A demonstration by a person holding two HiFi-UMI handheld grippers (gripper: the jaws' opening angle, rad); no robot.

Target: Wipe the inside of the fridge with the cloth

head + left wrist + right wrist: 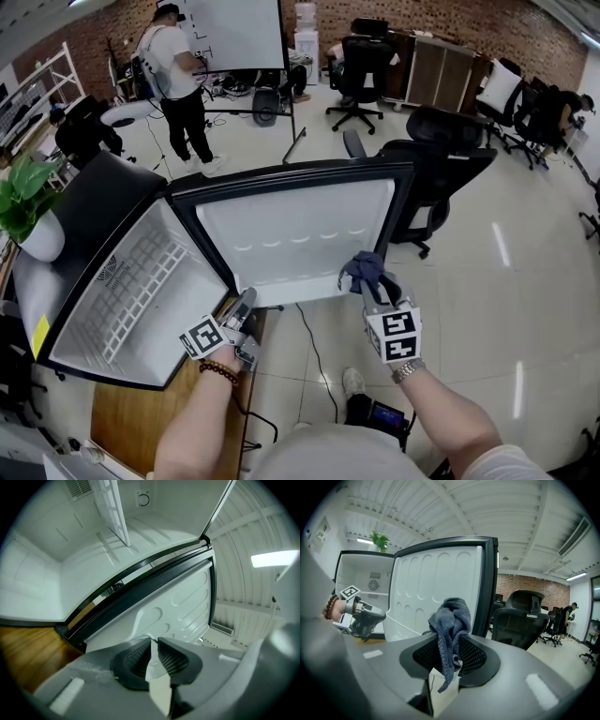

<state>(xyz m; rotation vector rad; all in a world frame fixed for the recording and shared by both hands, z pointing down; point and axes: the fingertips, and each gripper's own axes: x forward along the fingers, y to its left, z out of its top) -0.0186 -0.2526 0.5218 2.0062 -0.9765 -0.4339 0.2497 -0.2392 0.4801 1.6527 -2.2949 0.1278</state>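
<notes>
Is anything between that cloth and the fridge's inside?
Nothing visible: the door is swung open and the cloth faces its inner side. Only the left claw, on the door's lower edge, is near the fridge opening.

Bright, even overhead lighting. Ceiling light strip (274,558) blown out; pale glare streaks on glossy floor (502,246). Heavy fisheye bending; both gripper views black-cornered. Near foreground soft, shadows faint.

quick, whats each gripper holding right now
left gripper: closed on the edge of the fridge door, by the look of it.
right gripper: closed on the grey cloth.
</notes>
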